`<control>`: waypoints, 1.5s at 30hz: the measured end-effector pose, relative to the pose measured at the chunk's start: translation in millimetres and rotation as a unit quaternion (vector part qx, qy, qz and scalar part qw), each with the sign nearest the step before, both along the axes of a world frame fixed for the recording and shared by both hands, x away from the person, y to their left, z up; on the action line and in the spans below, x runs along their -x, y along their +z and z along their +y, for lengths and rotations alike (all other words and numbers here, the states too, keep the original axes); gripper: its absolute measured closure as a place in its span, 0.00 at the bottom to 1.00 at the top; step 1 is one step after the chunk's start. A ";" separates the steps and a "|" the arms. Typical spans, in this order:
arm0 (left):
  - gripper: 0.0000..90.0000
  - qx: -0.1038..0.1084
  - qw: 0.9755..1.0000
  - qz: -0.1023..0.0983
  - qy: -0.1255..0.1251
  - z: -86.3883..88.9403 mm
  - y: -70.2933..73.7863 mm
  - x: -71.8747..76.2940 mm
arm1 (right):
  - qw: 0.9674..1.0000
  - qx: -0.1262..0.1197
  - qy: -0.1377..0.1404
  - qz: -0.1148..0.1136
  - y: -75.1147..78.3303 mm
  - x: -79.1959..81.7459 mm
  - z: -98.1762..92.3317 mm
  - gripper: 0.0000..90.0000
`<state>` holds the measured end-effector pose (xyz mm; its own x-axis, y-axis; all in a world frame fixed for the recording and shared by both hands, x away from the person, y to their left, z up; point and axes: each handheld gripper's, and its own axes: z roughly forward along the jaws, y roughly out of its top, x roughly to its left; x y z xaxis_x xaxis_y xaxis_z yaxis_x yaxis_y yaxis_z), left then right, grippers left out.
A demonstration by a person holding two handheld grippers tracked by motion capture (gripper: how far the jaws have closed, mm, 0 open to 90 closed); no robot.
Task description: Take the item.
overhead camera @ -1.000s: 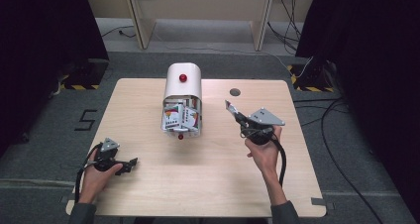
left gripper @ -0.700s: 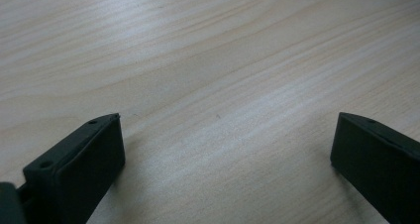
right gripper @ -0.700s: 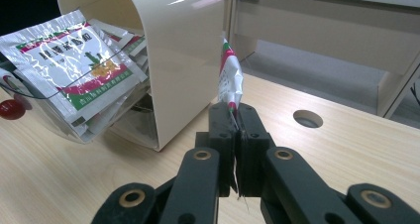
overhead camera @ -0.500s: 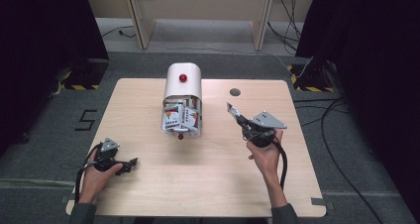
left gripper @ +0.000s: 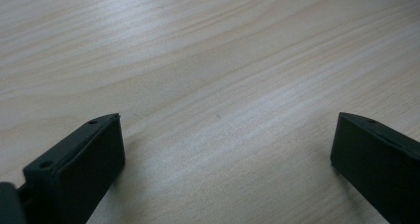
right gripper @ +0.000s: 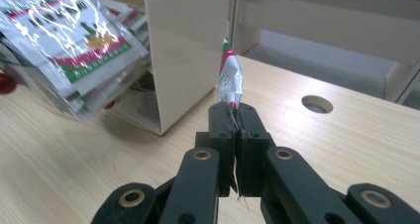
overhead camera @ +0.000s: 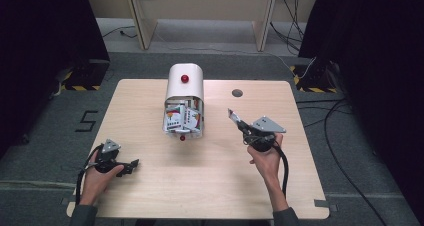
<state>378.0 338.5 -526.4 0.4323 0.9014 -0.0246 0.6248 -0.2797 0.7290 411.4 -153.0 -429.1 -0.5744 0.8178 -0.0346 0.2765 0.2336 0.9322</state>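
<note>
A white round-topped container point(overhead camera: 184, 86) with a red knob lies open toward me at the table's middle, with several shiny printed packets point(overhead camera: 181, 118) spilling from its mouth. My right gripper point(overhead camera: 239, 123), to the container's right, is shut on one such packet point(right gripper: 230, 75), which stands edge-on above the jaws. The same container point(right gripper: 185, 45) and packets point(right gripper: 69, 45) show to the upper left in the right gripper view. My left gripper point(overhead camera: 131, 164) rests low at the table's front left, open, with bare wood between its fingers point(left gripper: 84, 164).
A round cable hole point(overhead camera: 237, 92) sits in the tabletop point(overhead camera: 210, 181) behind the right gripper. A small red piece point(overhead camera: 183, 137) lies just before the container's mouth. Cables trail over the floor to the right of the table.
The right gripper has drifted slightly with its packet. The left gripper has stayed where it was.
</note>
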 end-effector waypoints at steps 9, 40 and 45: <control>0.00 0.000 1.000 0.000 0.000 0.0 0.0 0.0 | 1.000 0.016 -0.004 0.012 -13.0 -3.8 1.8 0.98; 0.00 0.000 1.000 0.000 0.000 0.0 0.0 0.0 | 0.996 0.066 0.006 0.064 -57.7 -18.6 25.4 0.97; 0.00 0.000 1.000 0.000 -0.001 -0.1 0.0 0.1 | 0.995 0.071 0.012 0.070 -62.0 -19.2 27.6 0.97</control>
